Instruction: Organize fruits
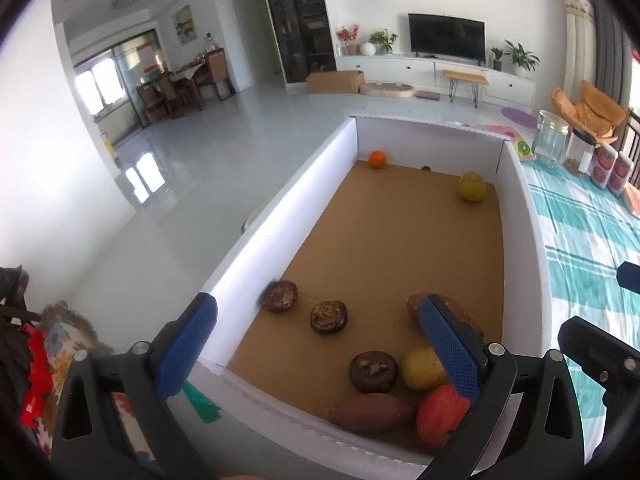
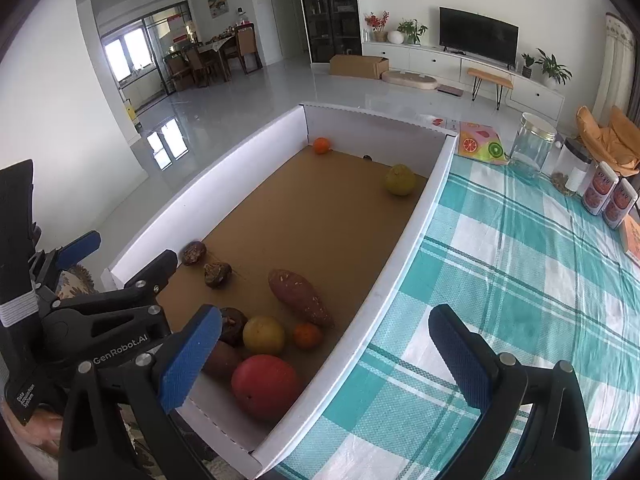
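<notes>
Both the left black plastic handheld gripper (image 1: 318,344) and the right black plastic handheld gripper (image 2: 326,354) carry blue textured rubber finger pads (image 1: 450,350), round silver screws, triangular cut-outs and white "GenRobot.AI" and "Data Acquisition System" lettering on the left one's body.

A teal checked cloth (image 2: 500,264) covers the bench, carrying a glass jar (image 2: 532,145) and two printed cans (image 2: 608,196); a television (image 2: 478,39) stands behind.
</notes>
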Tool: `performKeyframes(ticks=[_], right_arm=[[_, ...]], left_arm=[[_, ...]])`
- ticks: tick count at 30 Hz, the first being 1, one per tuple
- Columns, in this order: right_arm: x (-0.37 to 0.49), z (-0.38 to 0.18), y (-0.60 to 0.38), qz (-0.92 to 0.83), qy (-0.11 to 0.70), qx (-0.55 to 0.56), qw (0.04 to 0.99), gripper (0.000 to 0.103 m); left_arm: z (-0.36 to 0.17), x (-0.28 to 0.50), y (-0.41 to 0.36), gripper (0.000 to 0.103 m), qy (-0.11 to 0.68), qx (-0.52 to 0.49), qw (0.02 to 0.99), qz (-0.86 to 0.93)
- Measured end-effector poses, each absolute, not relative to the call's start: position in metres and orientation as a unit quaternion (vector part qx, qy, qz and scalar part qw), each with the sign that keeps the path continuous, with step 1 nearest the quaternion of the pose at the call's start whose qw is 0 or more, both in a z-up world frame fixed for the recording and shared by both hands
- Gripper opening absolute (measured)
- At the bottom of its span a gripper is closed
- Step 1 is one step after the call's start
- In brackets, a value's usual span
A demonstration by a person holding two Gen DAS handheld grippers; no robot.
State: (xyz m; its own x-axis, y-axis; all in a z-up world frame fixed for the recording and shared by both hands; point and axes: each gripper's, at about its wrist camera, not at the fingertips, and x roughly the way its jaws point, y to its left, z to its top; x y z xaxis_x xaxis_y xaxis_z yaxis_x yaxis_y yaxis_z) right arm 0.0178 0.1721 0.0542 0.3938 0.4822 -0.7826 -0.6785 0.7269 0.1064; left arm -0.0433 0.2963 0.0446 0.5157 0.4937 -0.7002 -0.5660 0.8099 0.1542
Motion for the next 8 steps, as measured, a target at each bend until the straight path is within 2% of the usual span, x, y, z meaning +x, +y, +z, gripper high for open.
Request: performKeyframes(ticks=[8], right_arm=[[0.0169, 0.0507, 0.175, 0.356, 0.43, -0.107, 0.823, 0.103]], left_arm=[[0.0443, -0.047, 0.289, 0.102, 0.391, -0.042, 0.876, 0.278]])
